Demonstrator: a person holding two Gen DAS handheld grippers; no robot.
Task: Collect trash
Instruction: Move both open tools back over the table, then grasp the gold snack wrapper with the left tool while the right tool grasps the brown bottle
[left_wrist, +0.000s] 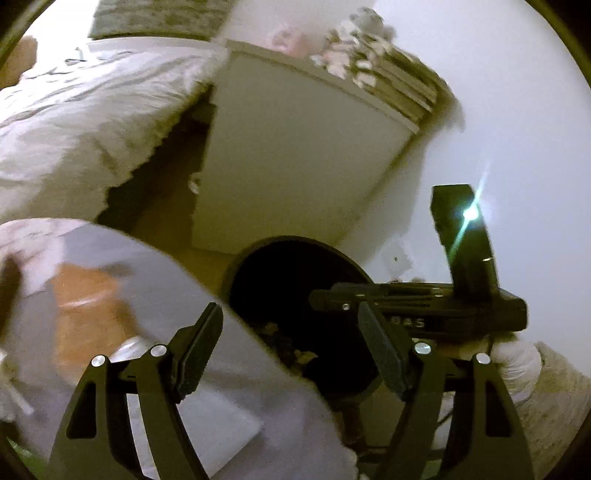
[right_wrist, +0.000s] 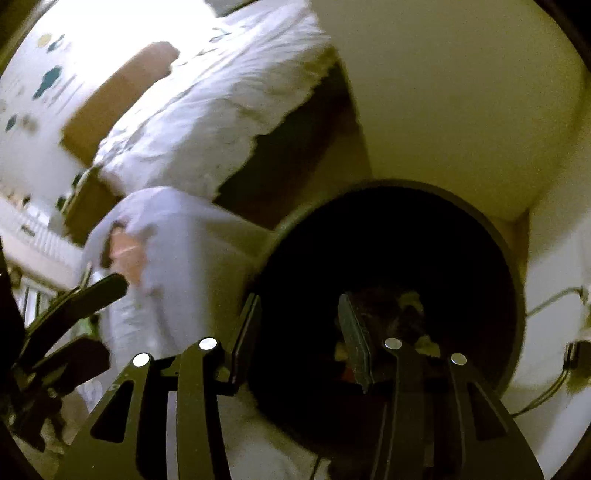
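A round dark trash bin (left_wrist: 280, 273) stands on the floor by the wall; it also shows in the right wrist view (right_wrist: 388, 236), with crumpled trash (right_wrist: 413, 306) at its bottom. A large translucent white plastic bag (left_wrist: 129, 295) with something orange inside hangs left of the bin; it also shows in the right wrist view (right_wrist: 173, 258). My left gripper (left_wrist: 291, 332) is open, its left finger in front of the bag. My right gripper (right_wrist: 301, 325) is open and empty over the bin's mouth; its body (left_wrist: 417, 306) shows in the left wrist view. The left gripper's fingers (right_wrist: 74, 306) show beside the bag.
A bed with a white duvet (left_wrist: 85, 122) lies left. A white cabinet (left_wrist: 295, 158) with papers and small items on top stands behind the bin, against a white wall (left_wrist: 498, 129). Cables (right_wrist: 554, 373) run along the wall at right. A carpet edge (left_wrist: 554, 406) shows at lower right.
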